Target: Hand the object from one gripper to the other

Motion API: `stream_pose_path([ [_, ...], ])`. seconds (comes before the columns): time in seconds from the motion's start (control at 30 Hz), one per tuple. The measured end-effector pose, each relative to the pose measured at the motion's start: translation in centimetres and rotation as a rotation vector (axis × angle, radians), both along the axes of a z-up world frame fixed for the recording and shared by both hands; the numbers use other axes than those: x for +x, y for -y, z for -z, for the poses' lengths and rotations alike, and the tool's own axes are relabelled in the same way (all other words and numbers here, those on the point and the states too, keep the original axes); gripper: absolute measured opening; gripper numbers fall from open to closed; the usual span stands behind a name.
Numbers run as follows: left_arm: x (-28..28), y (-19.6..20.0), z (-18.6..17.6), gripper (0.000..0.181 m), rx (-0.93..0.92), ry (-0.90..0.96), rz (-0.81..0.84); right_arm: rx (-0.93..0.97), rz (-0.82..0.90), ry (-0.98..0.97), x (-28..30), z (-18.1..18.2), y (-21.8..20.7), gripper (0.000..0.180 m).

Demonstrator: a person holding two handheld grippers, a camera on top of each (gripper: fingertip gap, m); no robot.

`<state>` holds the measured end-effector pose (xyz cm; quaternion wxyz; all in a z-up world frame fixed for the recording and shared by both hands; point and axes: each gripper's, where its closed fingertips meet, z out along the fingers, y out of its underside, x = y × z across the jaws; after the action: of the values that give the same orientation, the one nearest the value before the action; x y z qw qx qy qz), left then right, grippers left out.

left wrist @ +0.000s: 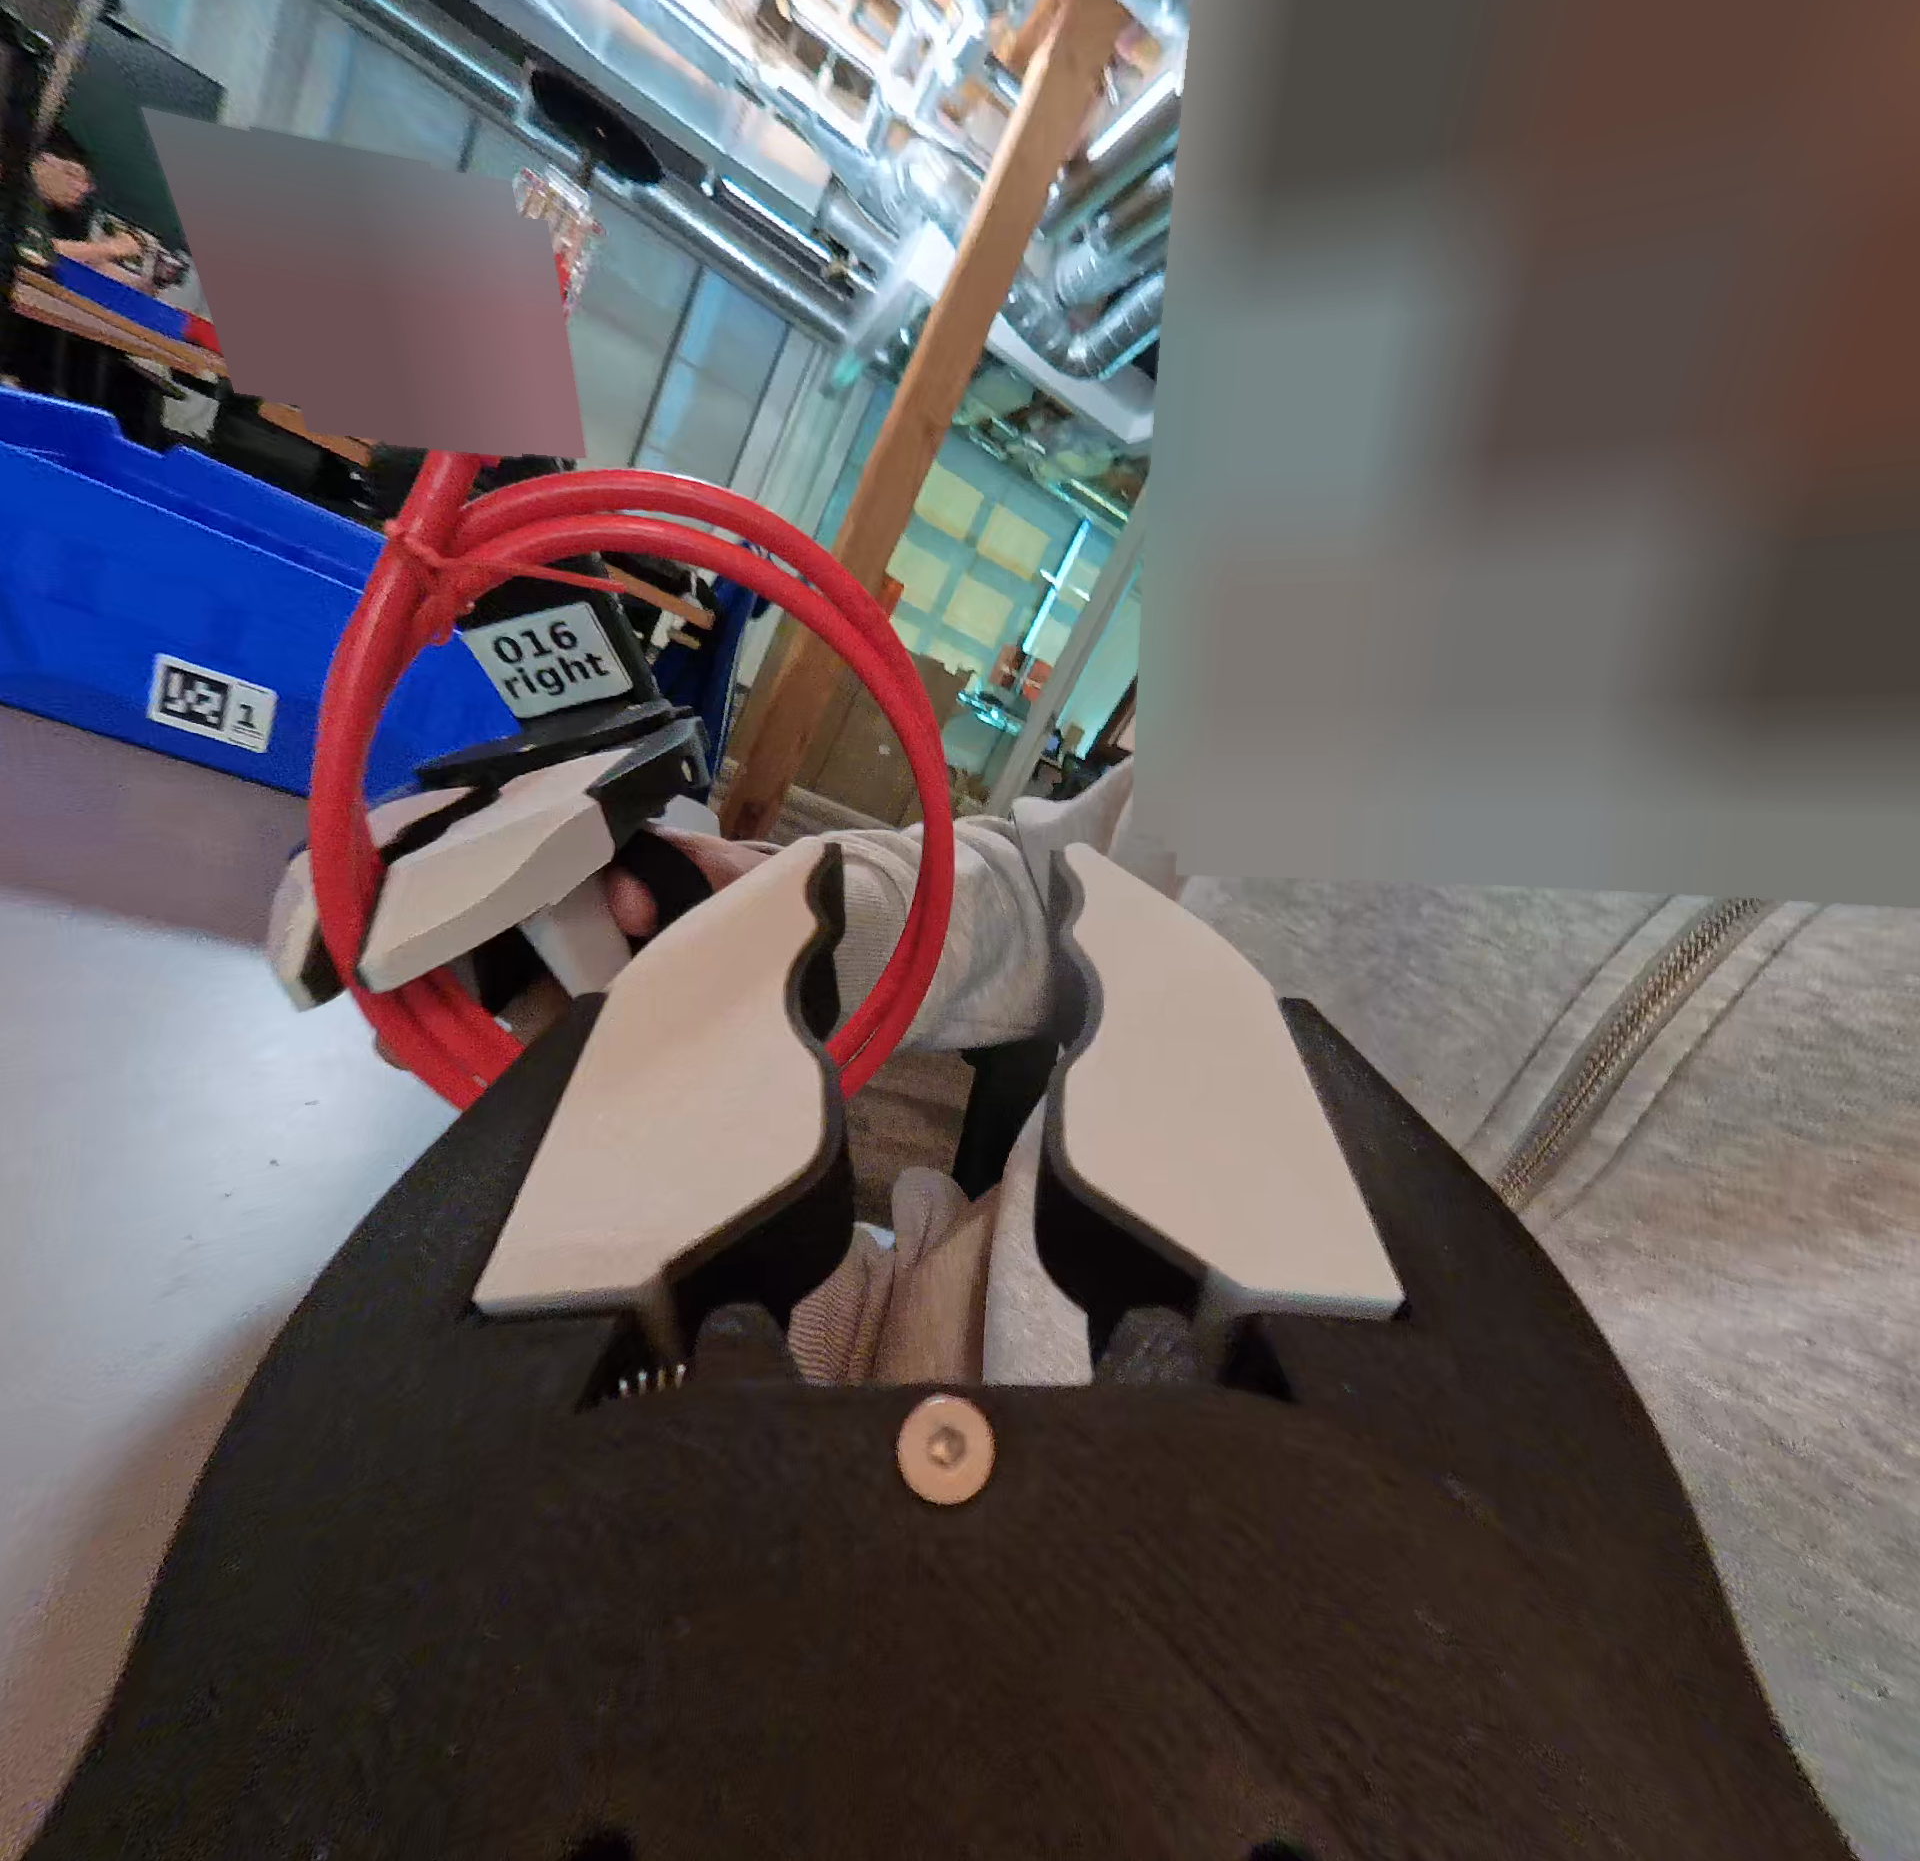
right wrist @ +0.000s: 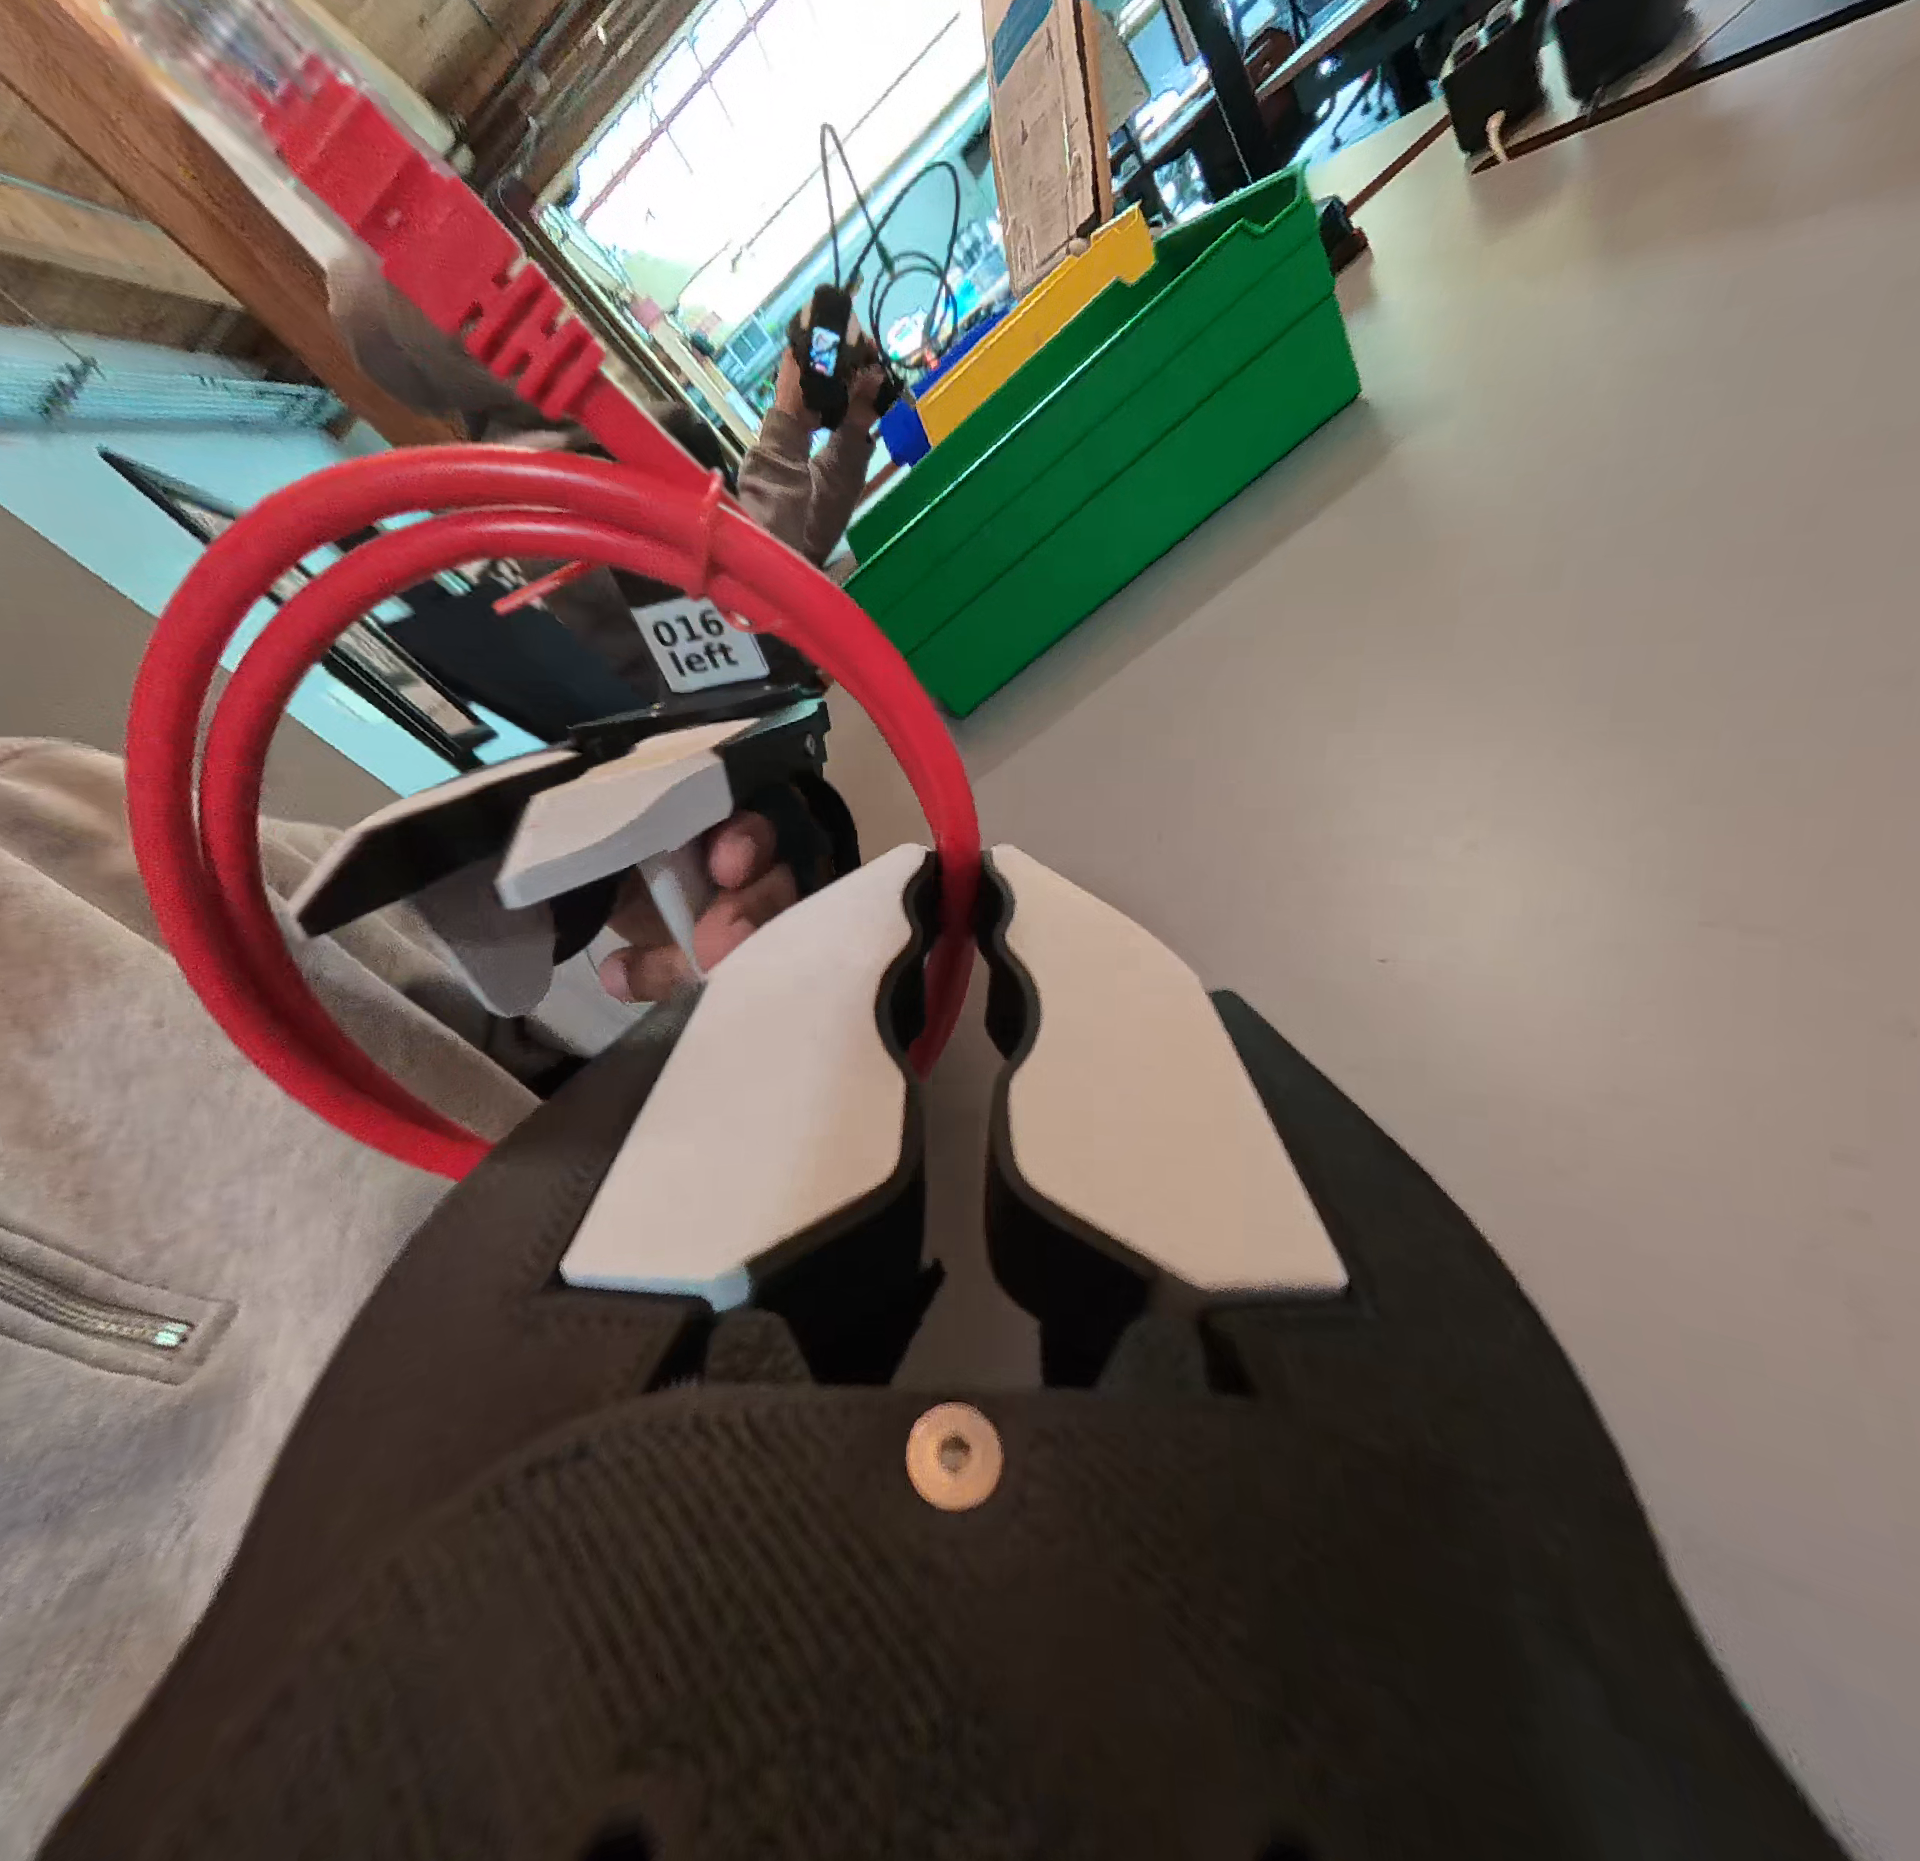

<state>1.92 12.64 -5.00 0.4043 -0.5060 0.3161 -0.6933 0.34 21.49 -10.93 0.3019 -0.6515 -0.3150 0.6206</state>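
Note:
A coiled red cable [left wrist: 644, 486] with a clear plug at one end is held up in the air. My right gripper [right wrist: 956, 861] is shut on one strand of the red cable [right wrist: 166, 772]. It also shows in the left wrist view [left wrist: 322, 970], clamped on the coil's left side. My left gripper [left wrist: 948, 861] is open. The coil's right strand runs through its gap, close to the left finger [left wrist: 707, 1063], and is not pinched. In the right wrist view the left gripper [right wrist: 405, 902] shows through the loop.
A blue bin [left wrist: 156, 585] stands on the pale table [right wrist: 1455, 772] to the left. A green bin [right wrist: 1122, 440] and a yellow bin [right wrist: 1039, 325] stand farther off. A wooden post [left wrist: 935, 377] rises behind. The holder's grey hoodie [left wrist: 1558, 1240] is close by.

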Motion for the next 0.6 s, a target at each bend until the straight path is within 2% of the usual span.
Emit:
stream_pose_path([
  [0.13, -1.0, -1.8, -0.1, 0.04, -0.055, 0.036, -0.071, -0.064, 0.025, -0.042, 0.8, -0.3, -1.0, 0.007],
  [0.3, -1.4, -4.8, 2.9, 0.036, -0.203, -0.08, -0.195, -0.082, 0.031, -0.1, 1.1, -1.1, -1.2, 0.006],
  [0.47, -0.8, -5.5, 6.0, 0.034, -0.326, -0.212, -0.197, -0.028, 0.01, -0.101, 0.5, -1.5, -0.3, 0.007],
  [0.6, 0.5, -4.2, 8.0, 0.035, -0.378, -0.311, -0.114, 0.052, 0.006, -0.073, -0.1, -1.6, 0.5, 0.007],
])
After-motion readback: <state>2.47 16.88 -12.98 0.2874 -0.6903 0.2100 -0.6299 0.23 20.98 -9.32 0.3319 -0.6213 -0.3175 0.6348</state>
